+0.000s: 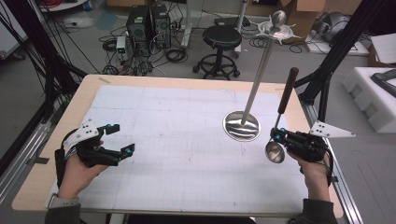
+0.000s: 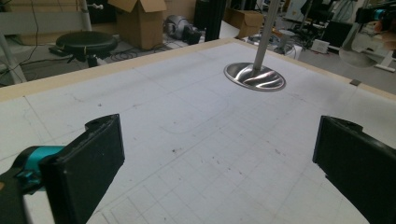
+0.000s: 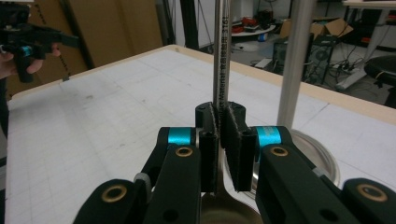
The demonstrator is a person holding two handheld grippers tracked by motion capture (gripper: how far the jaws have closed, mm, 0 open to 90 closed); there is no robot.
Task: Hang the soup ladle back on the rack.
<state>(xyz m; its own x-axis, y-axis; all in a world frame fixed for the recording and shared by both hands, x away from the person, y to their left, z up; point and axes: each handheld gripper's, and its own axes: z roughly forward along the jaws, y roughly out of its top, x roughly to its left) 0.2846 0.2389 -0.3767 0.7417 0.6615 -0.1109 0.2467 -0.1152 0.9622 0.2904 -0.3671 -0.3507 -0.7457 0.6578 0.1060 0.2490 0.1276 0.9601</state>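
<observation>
Beside the stand (image 1: pixel 241 125), on its right as the high view shows it, the right claw (image 1: pixel 279 137) pinches a ladle (image 1: pixel 275 151) by the thin metal shaft, just above the bowl. Bowl hangs low, close over the tabletop (image 1: pixel 187 154); dark handle points up and away, tilted toward the stand's pole. Right gripper view: pads pressed together on the shaft (image 3: pixel 218 70), round base of the stand just behind.

Left claw (image 1: pixel 116 140) rests well apart from the stand, on its far left, jaws spread, nothing between them; the left gripper view shows bare tabletop ahead.

Risks, as judged:
- Grip sits far from the handle end and on a slim, smooth shaft. The ladle could pivot or slip in the pads if swung quickly.
- Handle stands near the pole. A careless lift may knock it and rock the stand, whose base is small for its height.
- Hooks at the stand's top (image 1: pixel 279 29) are small; a missed hang would drop the ladle.
</observation>
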